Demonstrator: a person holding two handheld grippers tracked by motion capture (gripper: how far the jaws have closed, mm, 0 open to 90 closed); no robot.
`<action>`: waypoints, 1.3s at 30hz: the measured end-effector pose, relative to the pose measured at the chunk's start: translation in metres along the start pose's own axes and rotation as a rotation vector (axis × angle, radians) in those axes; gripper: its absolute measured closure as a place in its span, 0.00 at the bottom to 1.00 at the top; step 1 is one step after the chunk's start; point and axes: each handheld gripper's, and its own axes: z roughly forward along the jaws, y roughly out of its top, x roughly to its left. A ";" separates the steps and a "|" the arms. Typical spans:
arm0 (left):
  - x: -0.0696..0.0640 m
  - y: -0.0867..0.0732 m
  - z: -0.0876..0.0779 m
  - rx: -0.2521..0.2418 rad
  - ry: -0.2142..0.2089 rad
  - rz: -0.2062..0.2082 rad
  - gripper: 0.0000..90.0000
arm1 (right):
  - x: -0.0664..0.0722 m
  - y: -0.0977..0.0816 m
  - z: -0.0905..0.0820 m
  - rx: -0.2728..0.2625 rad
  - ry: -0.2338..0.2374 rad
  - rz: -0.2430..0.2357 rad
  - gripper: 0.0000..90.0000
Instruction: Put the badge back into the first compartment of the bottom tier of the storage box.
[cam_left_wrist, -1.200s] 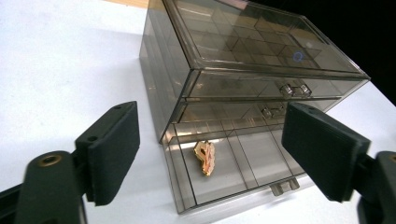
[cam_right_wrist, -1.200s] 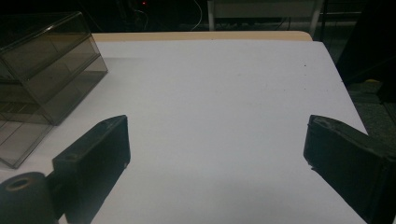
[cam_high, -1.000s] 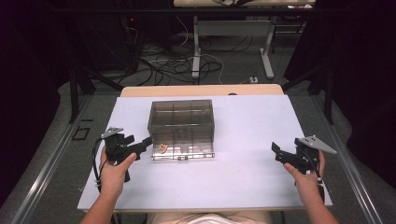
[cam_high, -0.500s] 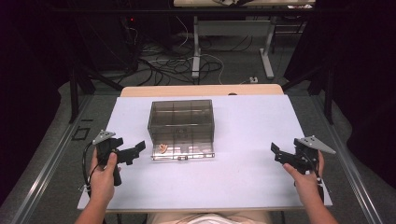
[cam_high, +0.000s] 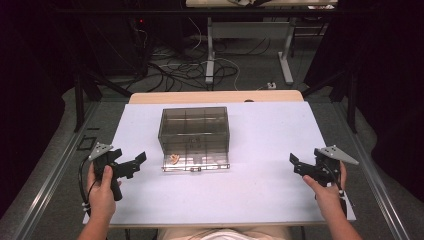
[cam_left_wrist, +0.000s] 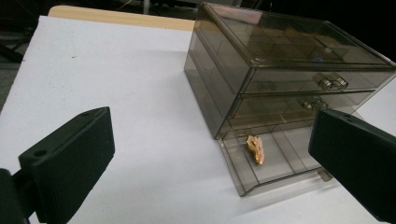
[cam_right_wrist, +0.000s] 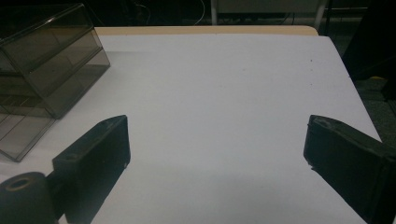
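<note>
**Small piece in the open bottom drawer, both grippers clear of it**

We held the left gripper (cam_high: 134, 164) near the left edge of the white table (cam_high: 270, 190), its jaws spread wide with nothing between them; they had just been opening, and the left gripper view showed only bare table between the pads. The right gripper (cam_high: 298, 166) hovered well apart at the table's right side, its jaws likewise wide and empty in the right gripper view.

The smoky clear drawer box (cam_high: 194, 131) stood at the middle of the table; its bottom drawer (cam_left_wrist: 275, 163) was pulled out towards us, and a small tan piece (cam_left_wrist: 255, 149) lay in the drawer's left compartment, near the box front; what the piece was we could not tell.

We judged the step in hand to be closing that drawer, the piece being already inside; to do it well we thought it best to bring one gripper square to the drawer's front edge, push at the middle by the knob rather than at a corner so the drawer would not skew and jam, and push level and slowly; the box looked light enough to slide, so steadying its far side with the other gripper seemed wise.
</note>
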 end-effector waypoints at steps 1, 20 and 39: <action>0.001 -0.001 0.001 0.000 0.002 0.000 0.00 | 0.001 0.000 0.000 0.005 0.000 0.009 0.08; 0.008 -0.014 0.013 0.047 -0.001 -0.018 0.01 | -0.005 -0.002 0.003 0.035 -0.005 0.019 0.08; 0.012 -0.016 0.015 0.043 0.010 -0.053 0.01 | -0.007 -0.004 0.007 0.050 0.000 0.014 0.08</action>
